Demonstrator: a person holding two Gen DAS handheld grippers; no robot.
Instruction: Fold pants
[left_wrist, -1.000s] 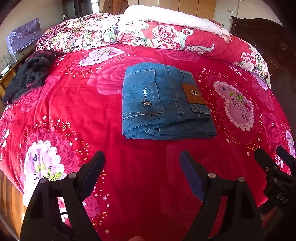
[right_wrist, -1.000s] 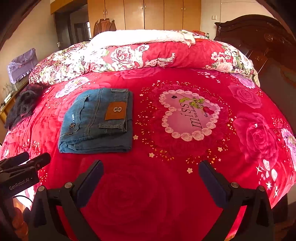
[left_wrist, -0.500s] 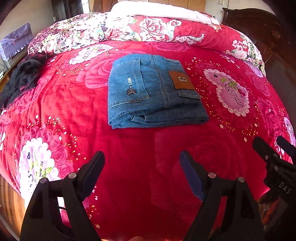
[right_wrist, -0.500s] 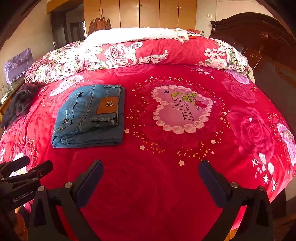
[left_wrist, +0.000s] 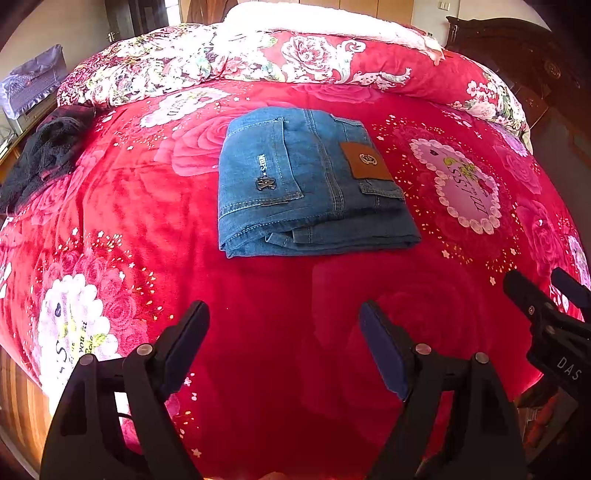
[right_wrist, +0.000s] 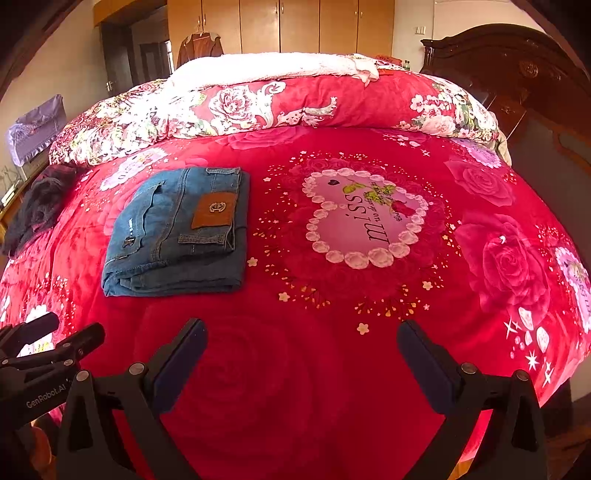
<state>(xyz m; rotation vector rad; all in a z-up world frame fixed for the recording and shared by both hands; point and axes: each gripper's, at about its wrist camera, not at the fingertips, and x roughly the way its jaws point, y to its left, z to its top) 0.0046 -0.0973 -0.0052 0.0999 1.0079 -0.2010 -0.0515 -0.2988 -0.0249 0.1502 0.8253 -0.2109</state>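
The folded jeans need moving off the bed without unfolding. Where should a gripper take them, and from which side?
Grip the folded jeans at the near edge, coming from the grippers' side: the stacked layers end there, so open jaws could likely pinch them all together.

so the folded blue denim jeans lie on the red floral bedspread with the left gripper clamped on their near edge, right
Not quite. The folded blue denim jeans do lie on the red floral bedspread, but the left gripper is open and clear of them, as the left wrist view shows.
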